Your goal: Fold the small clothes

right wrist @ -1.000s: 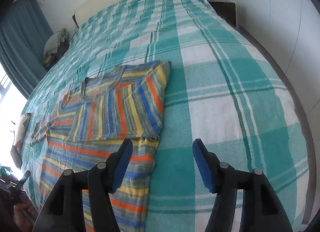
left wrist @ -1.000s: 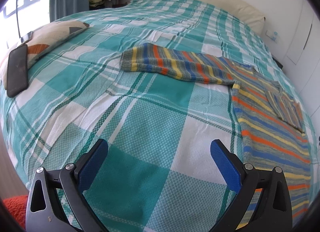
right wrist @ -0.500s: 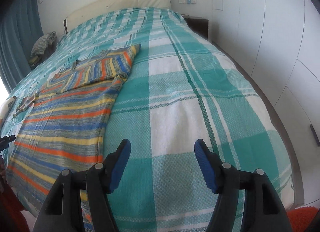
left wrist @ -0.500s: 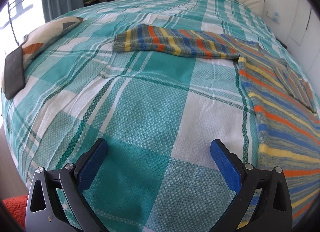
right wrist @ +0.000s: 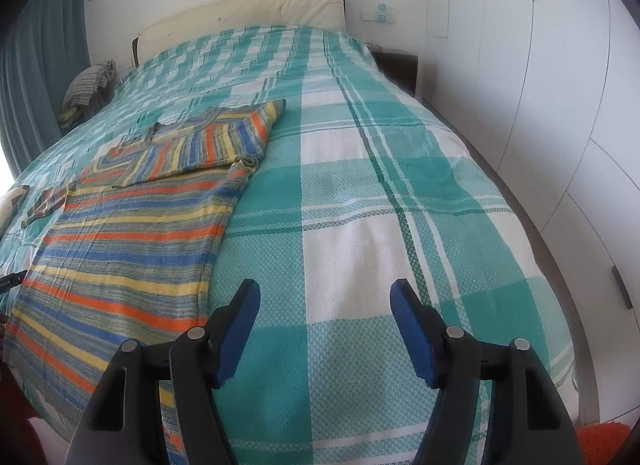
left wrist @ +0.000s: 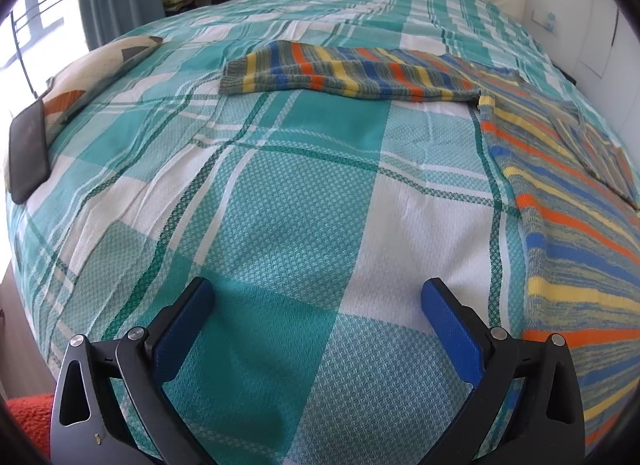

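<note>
Between both tongs, striped sweater.

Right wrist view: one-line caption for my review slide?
Open right gripper above plaid bedspread, striped sweater lying to its left with one sleeve folded in.

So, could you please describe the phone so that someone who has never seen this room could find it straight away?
Start at the bed with the teal and white checked cover, and go to its window-side edge, where a patterned cushion lies. The phone is the flat black slab resting against the near end of that cushion. It is the only plain dark thing there; the sweater is brightly striped.
</note>
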### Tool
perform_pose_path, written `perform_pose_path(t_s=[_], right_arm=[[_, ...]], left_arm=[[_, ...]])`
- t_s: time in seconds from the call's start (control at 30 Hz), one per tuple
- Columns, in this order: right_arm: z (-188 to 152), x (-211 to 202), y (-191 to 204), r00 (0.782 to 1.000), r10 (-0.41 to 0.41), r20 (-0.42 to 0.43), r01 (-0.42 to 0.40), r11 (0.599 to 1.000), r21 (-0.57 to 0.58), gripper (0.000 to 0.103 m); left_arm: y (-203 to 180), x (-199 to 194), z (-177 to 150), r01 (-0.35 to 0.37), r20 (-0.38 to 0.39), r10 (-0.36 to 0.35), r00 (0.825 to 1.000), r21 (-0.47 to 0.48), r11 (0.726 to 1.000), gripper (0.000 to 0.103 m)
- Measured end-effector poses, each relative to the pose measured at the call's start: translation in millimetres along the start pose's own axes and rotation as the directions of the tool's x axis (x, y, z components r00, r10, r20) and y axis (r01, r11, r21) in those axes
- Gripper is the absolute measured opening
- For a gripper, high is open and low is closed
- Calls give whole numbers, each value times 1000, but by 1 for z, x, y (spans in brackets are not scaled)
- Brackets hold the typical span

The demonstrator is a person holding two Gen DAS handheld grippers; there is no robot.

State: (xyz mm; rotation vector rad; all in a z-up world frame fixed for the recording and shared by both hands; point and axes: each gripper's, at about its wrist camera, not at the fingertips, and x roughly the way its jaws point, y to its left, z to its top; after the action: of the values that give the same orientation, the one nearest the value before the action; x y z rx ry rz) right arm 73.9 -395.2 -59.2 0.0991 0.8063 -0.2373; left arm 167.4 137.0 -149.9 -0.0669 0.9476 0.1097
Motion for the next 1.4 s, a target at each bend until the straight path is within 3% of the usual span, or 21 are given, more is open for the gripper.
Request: perform_pose_path(t_s=[1.4], right_arm=[[-2, 3, 4, 1000, 17, -5, -17, 1000, -9, 68]], left_arm=[[-1, 0, -1, -2, 2, 2, 1000, 2, 1000, 103]])
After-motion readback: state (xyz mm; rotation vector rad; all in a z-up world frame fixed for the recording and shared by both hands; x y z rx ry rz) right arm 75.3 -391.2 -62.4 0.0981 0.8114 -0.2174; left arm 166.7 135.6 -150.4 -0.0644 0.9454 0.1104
